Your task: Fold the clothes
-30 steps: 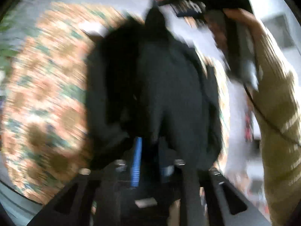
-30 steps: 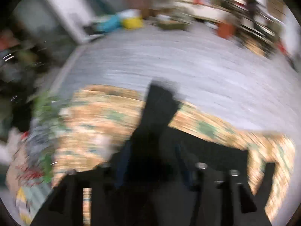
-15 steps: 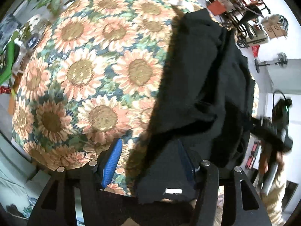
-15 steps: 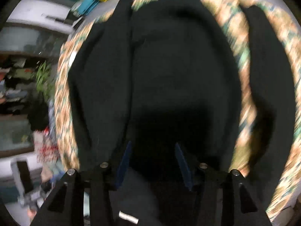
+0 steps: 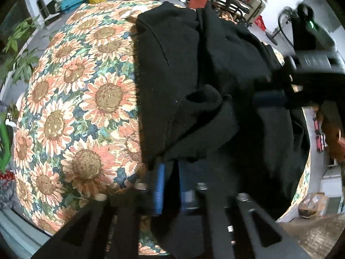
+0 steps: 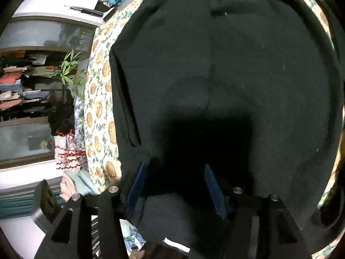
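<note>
Left tongs (image 5: 170, 185): I am clamping them on a fold of the black garment (image 5: 194, 69); the blue pads are nearly together with cloth pinched between, the jaws having just been closing.

Right tongs (image 6: 176, 185): I am holding them apart over the garment (image 6: 226, 64); the jaws have just been opening, cloth is lying under and between the pads, and no pad is pressing it.

Garment place: it is lying spread on the sunflower cloth (image 5: 82, 99), ahead of and beneath both tongs, bunched into a rolled lump just beyond the left tips.

Long axis: in the left view it is running away from the tips toward the far edge of the table; the right view, at a different angle, is showing the same stretch filling nearly its whole field.

Nearer hand: I am judging the left nearer to a usable edge, since it is already gripping; the right is sitting over the flat middle with no hem between its pads.

Coming move: I am expecting to carry the pinched edge across the garment, so the turning point is that the free cloth lies forward and to the right of the left tips.

Left view only: the bare table to the left, the lump, and the right tongs (image 5: 269, 99) reaching in from the right.

Right view only: a long seam along the garment's left side, and a white tag (image 6: 176, 245) near the tongs' base.
</note>
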The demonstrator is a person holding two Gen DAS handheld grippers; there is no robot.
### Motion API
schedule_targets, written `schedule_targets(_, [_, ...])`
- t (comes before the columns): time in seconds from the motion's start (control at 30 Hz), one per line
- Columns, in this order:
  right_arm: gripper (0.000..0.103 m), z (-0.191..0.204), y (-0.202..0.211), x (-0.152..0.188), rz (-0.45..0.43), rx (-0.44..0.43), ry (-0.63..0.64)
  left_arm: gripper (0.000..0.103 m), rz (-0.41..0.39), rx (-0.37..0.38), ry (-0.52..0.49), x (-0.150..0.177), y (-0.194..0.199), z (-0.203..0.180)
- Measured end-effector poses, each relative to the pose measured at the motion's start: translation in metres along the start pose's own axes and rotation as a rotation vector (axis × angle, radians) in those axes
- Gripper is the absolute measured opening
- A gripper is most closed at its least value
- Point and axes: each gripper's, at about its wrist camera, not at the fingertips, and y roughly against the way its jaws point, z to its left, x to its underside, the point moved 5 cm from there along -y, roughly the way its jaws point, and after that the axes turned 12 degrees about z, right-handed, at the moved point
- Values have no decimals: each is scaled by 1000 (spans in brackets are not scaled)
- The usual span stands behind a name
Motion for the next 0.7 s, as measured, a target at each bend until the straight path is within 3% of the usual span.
schedule_targets(0.07, [63, 1, 7, -8, -28, 21, 0, 6, -27, 7, -104, 9, 8, -15])
schedule_targets(0.13, [63, -5, 14, -16, -50, 77, -21, 6, -24, -40, -220, 20, 10, -31])
schedule_targets(0.2, [61, -15, 22, -26, -70, 191, -56, 6, 5, -85, -297, 29, 3, -40])
schedule_targets(0.3, [54, -29, 38, -48, -97, 410, -130, 6, 51, -93, -337, 37, -10, -49])
schedule_targets(0.33, [54, -29, 45, -56, -113, 428, -144, 6, 66, -92, -351, 40, -13, -52])
schedule_targets(0.57, [53, 3, 68, -136, -198, 333, -122, 6, 218, -166, -501, 61, -51, -76])
schedule_targets(0.63, [53, 14, 54, -156, -175, 305, -101, 6, 228, -134, -483, 59, -50, -74])
schedule_targets(0.7, [51, 13, 40, -165, -146, 380, -100, 6, 250, -77, -430, 56, -48, -68])
